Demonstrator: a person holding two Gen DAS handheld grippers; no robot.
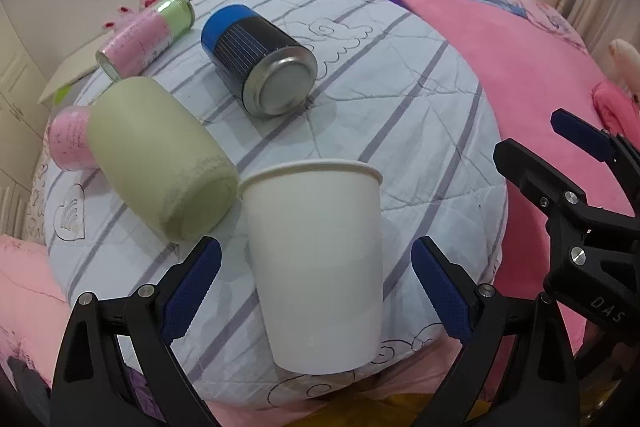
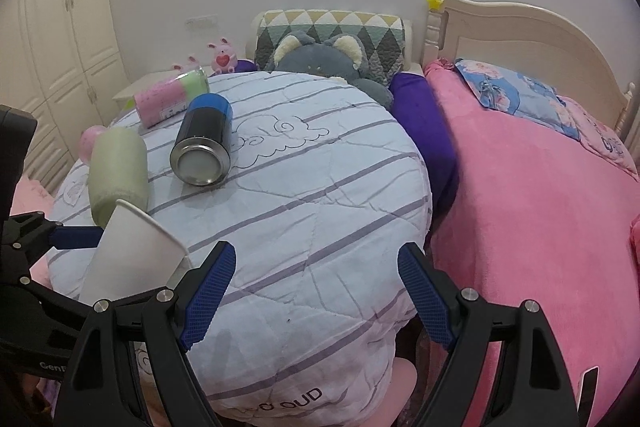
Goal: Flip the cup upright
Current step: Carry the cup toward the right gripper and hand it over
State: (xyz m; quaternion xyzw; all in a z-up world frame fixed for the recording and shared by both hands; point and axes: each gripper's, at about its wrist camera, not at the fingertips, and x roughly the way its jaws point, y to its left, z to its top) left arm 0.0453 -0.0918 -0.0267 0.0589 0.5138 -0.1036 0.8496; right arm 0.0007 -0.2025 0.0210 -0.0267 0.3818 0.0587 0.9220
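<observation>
A white paper cup (image 1: 316, 263) stands on the striped quilt (image 1: 400, 115), wide rim up, narrow base toward me. My left gripper (image 1: 316, 291) is open, its blue pads (image 1: 192, 291) on either side of the cup with gaps, not touching. In the right wrist view the cup (image 2: 132, 255) shows at the lower left, tilted, beside the left gripper's finger (image 2: 76, 237). My right gripper (image 2: 316, 299) is open and empty over the quilt (image 2: 320, 187), to the right of the cup. It also shows in the left wrist view (image 1: 532, 151).
A pale green can (image 1: 160, 159) lies on its side touching the cup's rim. A blue-black metal can (image 1: 260, 59) and a pink-green can (image 1: 148, 35) lie farther back. A pink blanket (image 1: 520, 67) covers the bed to the right. Pillows and a plush toy (image 2: 320, 63) sit behind.
</observation>
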